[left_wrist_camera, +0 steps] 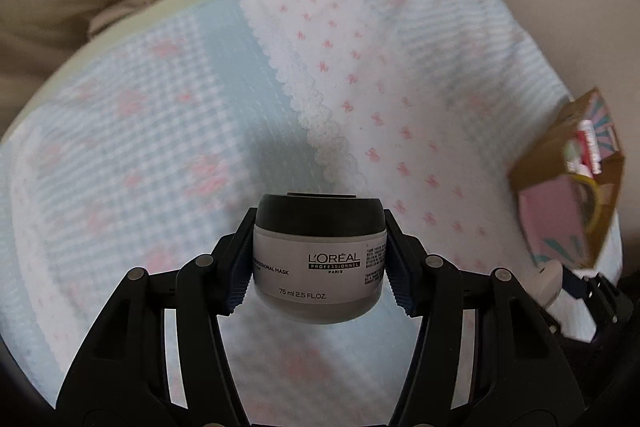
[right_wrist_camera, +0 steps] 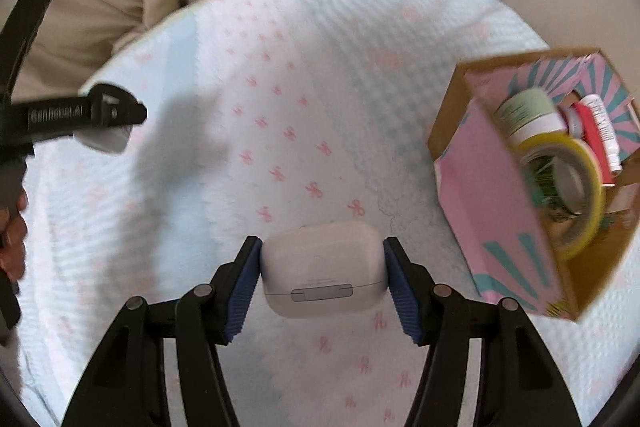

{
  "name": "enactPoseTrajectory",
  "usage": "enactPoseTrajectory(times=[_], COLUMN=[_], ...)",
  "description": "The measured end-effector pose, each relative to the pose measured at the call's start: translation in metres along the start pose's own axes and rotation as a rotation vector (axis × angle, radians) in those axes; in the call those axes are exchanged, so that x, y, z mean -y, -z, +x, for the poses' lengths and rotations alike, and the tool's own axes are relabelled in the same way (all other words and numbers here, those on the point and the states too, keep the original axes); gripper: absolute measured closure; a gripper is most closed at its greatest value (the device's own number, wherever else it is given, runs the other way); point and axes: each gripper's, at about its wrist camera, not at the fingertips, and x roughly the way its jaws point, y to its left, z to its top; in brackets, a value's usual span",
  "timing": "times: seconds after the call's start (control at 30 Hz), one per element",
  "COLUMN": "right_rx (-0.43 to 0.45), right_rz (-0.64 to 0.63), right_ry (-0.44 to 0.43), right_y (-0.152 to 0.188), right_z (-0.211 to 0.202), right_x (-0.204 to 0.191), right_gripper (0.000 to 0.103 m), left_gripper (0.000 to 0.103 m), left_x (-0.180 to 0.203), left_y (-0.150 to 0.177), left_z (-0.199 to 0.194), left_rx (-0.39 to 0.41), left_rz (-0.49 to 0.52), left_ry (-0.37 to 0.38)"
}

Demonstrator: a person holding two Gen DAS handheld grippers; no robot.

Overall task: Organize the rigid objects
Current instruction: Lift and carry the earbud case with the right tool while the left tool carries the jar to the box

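Left gripper (left_wrist_camera: 320,259) jaws pinch the jar (left_wrist_camera: 320,255) above the blanket (left_wrist_camera: 160,99); right gripper (right_wrist_camera: 322,279) jaws pinch the earbud case (right_wrist_camera: 322,267). Box (right_wrist_camera: 492,211) is already crowded, tape roll (right_wrist_camera: 576,195) blocking; smooth case may slip or the box tip.

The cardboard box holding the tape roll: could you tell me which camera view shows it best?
The right wrist view: the cardboard box faces the camera, its contents visible. The left wrist view catches it only blurred at the right edge.
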Motion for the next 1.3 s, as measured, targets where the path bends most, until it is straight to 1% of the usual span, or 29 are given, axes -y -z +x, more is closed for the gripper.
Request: enactPoseTrajectory(times=[0.1, 0.13, 0.23, 0.3, 0.37, 0.47, 0.63, 0.73, 0.8, 0.93, 1.03, 1.17, 1.3], right_rx=[0.019, 0.019, 0.018, 0.02, 0.019, 0.025, 0.049, 0.059, 0.057, 0.038, 0.017, -0.037, -0.089], right_rz=[0.011, 0.017, 0.044, 0.048, 0.06, 0.081, 0.076, 0.069, 0.064, 0.058, 0.062, 0.064, 0.058], right_ry=[-0.034, -0.05, -0.099, -0.107, -0.119, -0.123, -0.102, -0.091, -0.091, -0.112, -0.121, -0.127, -0.133], right_y=[-0.002, -0.002, -0.005, -0.009, -0.014, -0.022, -0.039, -0.046, -0.053, -0.071, -0.085, -0.101, -0.109], right_z=[-0.039, -0.052, -0.096, -0.127, -0.148, -0.18, -0.217, -0.233, -0.235, -0.23, -0.217, -0.184, -0.151], right_x=[-0.003, -0.003, -0.001, 0.005, 0.013, 0.028, 0.069, 0.099, 0.12, 0.169, 0.208, 0.255, 0.283], right_gripper=[0.046, 0.046, 0.046, 0.046, 0.046, 0.046, 0.046, 0.046, 0.046, 0.046, 0.046, 0.046, 0.046], left_gripper=[0.049, 0.049, 0.049, 0.049, 0.049, 0.049, 0.049, 0.049, 0.049, 0.049, 0.049, 0.049, 0.049], left_x=[0.009, 0.014, 0.027, 0.039, 0.054, 0.08, 0.132, 0.163, 0.186, 0.232, 0.257, 0.288, 0.311], left_y=[0.005, 0.009, 0.014, 0.018, 0.023, 0.029, 0.032, 0.03, 0.028, 0.019, 0.011, 0.004, 0.0], left_z=[-0.045, -0.065, -0.104, -0.128, -0.149, -0.171, -0.187, -0.187, -0.185, -0.164, -0.137, -0.093, -0.049], left_rx=[0.033, 0.047, 0.076, 0.095, 0.113, 0.128, 0.138, 0.138, 0.138, 0.123, 0.096, 0.045, -0.009], left_rz=[0.01, 0.007, 0.002, 0.006, 0.008, 0.01, 0.004, -0.005, -0.013, -0.064, -0.096, -0.139, -0.157], left_ry=[0.0, 0.003, 0.025, 0.042, 0.059, 0.085, 0.115, 0.123, 0.121, 0.125, 0.134, 0.13, 0.108])
